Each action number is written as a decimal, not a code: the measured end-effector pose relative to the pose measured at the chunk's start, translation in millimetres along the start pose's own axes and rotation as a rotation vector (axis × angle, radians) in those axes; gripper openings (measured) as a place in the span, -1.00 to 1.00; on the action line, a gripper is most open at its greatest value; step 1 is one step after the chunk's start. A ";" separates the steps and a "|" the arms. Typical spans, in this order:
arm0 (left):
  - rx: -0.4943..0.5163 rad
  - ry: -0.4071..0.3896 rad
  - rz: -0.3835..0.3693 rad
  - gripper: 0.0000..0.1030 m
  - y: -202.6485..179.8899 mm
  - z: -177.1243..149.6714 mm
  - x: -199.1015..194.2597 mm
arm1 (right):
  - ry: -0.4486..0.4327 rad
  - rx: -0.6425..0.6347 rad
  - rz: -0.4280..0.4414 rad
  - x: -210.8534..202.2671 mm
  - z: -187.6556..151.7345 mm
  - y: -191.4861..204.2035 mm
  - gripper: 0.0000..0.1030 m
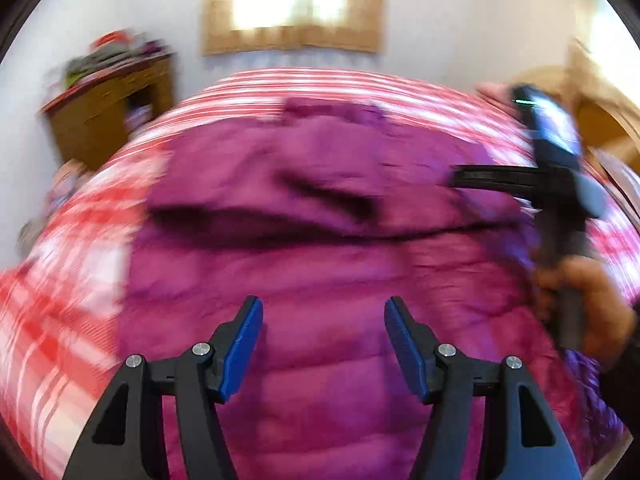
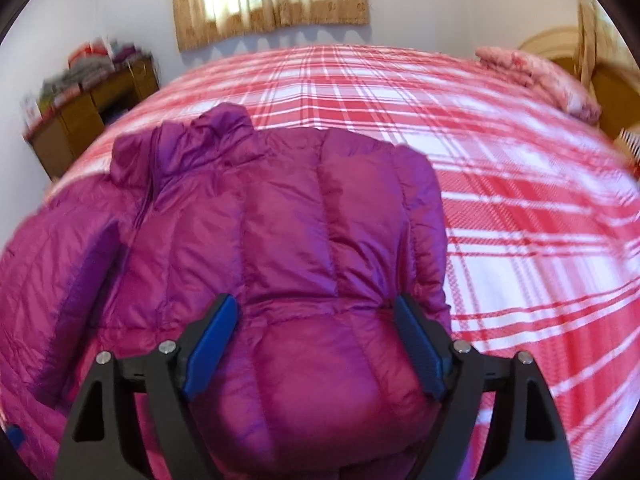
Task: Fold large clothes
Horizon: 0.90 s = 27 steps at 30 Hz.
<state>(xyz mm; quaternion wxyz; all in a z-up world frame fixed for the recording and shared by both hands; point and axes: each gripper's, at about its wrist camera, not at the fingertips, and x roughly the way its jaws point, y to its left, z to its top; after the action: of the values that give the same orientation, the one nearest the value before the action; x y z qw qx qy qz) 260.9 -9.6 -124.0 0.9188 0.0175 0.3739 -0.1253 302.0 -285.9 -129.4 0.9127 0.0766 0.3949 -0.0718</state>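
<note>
A magenta puffer jacket (image 2: 288,248) lies on the red-and-white plaid bed (image 2: 520,200), collar toward the far side, one sleeve spread to the left. It fills the blurred left wrist view (image 1: 320,260) too. My left gripper (image 1: 323,344) is open and empty, hovering over the jacket's lower part. My right gripper (image 2: 316,344) is open, jaws wide on either side of a puffy jacket panel, with nothing pinched. In the left wrist view the right gripper's body and the hand holding it (image 1: 568,208) are at the right edge, over the jacket's right side.
A wooden cabinet (image 2: 92,116) with stacked items stands at the far left by the wall. A curtained window (image 2: 272,0) is behind the bed. A pink folded quilt (image 2: 536,76) and wooden headboard (image 2: 600,92) are at the far right.
</note>
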 end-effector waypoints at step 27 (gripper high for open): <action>-0.201 0.006 0.244 0.52 72.9 -18.3 23.0 | 0.043 0.271 0.072 -30.8 -33.5 -40.7 -0.18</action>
<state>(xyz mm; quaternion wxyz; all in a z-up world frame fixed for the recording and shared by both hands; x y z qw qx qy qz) 282.1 58.2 -157.6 0.9233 -0.0291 0.3822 0.0251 249.6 -317.0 -132.9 0.8874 0.2148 0.3978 -0.0899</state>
